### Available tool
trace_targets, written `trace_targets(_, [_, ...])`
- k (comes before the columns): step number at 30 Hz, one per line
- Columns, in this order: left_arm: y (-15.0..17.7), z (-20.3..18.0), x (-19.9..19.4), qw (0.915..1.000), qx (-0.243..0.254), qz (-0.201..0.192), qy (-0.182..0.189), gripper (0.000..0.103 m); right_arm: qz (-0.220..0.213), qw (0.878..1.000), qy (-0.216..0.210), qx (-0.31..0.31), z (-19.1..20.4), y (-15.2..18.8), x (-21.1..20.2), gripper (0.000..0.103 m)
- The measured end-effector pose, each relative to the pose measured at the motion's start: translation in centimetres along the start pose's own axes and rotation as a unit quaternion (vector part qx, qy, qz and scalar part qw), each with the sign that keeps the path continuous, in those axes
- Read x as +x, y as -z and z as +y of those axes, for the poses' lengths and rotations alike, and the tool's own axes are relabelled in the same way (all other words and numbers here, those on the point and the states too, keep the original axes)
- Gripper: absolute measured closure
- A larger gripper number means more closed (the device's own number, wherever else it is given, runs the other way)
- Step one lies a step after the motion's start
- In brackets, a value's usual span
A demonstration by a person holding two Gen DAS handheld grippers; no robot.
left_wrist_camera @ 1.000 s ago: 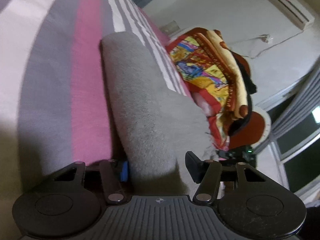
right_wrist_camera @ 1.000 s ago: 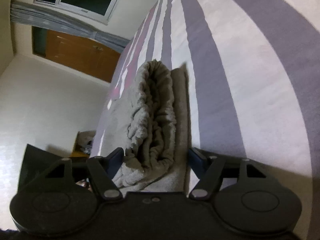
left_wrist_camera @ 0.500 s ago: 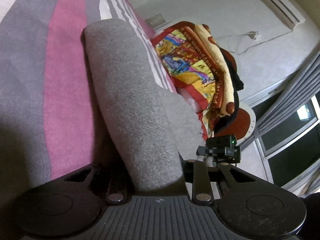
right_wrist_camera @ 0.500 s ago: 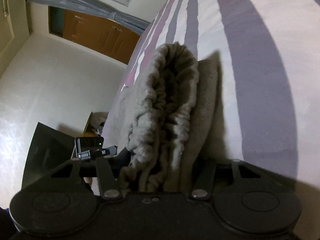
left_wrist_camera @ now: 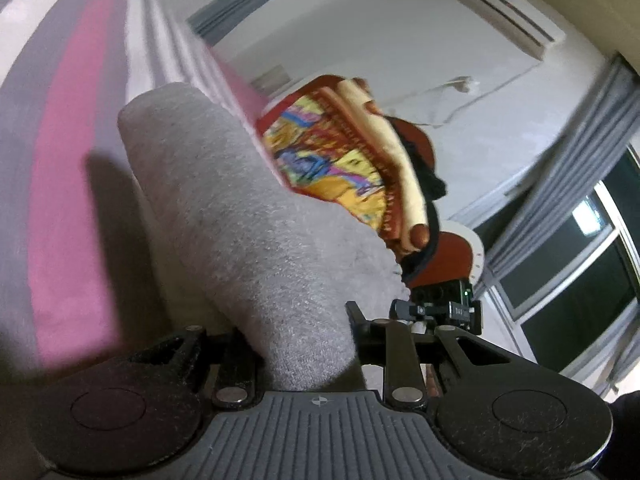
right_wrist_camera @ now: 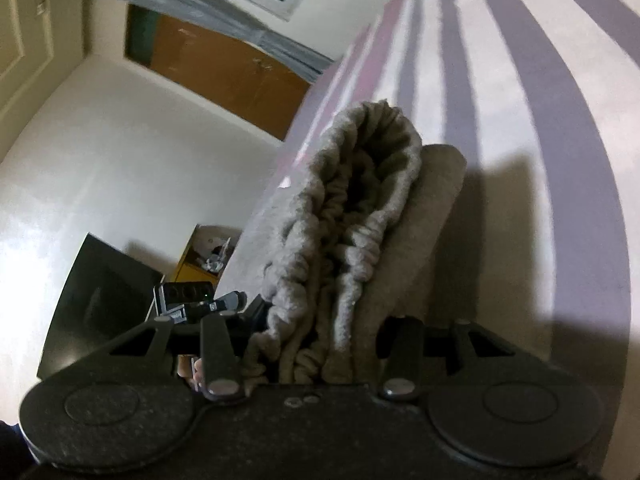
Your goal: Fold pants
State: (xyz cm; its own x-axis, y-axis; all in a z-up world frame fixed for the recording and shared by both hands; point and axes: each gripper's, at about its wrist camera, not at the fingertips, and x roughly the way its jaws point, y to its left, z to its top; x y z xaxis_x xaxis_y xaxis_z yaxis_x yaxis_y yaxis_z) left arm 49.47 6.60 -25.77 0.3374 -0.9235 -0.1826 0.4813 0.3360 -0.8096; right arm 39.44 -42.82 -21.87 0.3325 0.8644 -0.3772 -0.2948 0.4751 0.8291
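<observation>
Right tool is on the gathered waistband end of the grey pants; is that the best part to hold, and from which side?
Likely yes. The right tool has just closed on the bunched elastic waistband of the grey pants, entering end-on along the garment. The ridged stack is thick, so it should resist slipping. The left tool pinches the smooth opposite end the same way.

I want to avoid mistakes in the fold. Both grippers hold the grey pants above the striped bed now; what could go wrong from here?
1. The right gripper pinches a thick bunched waistband; a layer may slip out.
2. The left gripper clamps only one end of the grey pants, so the hanging cloth may sag and fold unevenly.
3. The colourful blanket lies close beside the pants; swinging cloth might drag on it.
</observation>
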Motion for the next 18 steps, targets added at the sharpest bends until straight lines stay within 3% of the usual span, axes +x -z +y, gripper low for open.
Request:
trace_targets(8, [-5.3, -3.0, -3.9, 0.9980, 0.044, -0.044, -0.006, 0.077, -0.008, 0.999, -0.022, -0.049, 4.5, -4.8, 1.2, 0.058])
trace_targets(18, [-12.8, 1.5, -4.2, 0.9959, 0.041, -0.071, -0.038, 0.077, -0.001, 0.998, -0.013, -0.066, 2.8, -13.0, 7.3, 0.058])
